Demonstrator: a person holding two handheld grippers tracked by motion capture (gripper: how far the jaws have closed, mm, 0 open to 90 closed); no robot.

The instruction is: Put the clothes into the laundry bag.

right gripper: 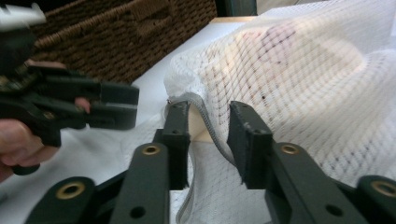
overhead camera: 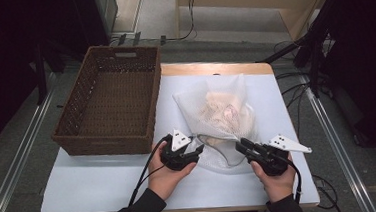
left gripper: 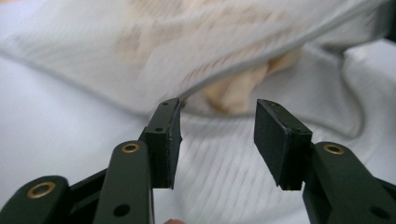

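Observation:
A white mesh laundry bag point(overhead camera: 221, 111) with pale, beige clothing inside lies on the white table top point(overhead camera: 96, 182); its open mouth faces the person. My left gripper point(overhead camera: 199, 150) sits at the left of the mouth, jaws open, and nothing lies between the pads point(left gripper: 217, 135); the bag's grey zipper edge point(left gripper: 261, 56) hangs just beyond them. My right gripper point(overhead camera: 241, 145) is at the right of the mouth. Its jaws point(right gripper: 210, 135) stand apart with the grey zipper edge point(right gripper: 205, 119) running between them, and the pads do not press on it. The left gripper point(right gripper: 133, 105) shows close by.
A brown woven basket point(overhead camera: 103, 143) stands at the table's left, right beside the bag, and looks empty. It also rises behind the left gripper as a brown wall point(right gripper: 116, 37). Cables and dark stands lie on the floor to the right of the table.

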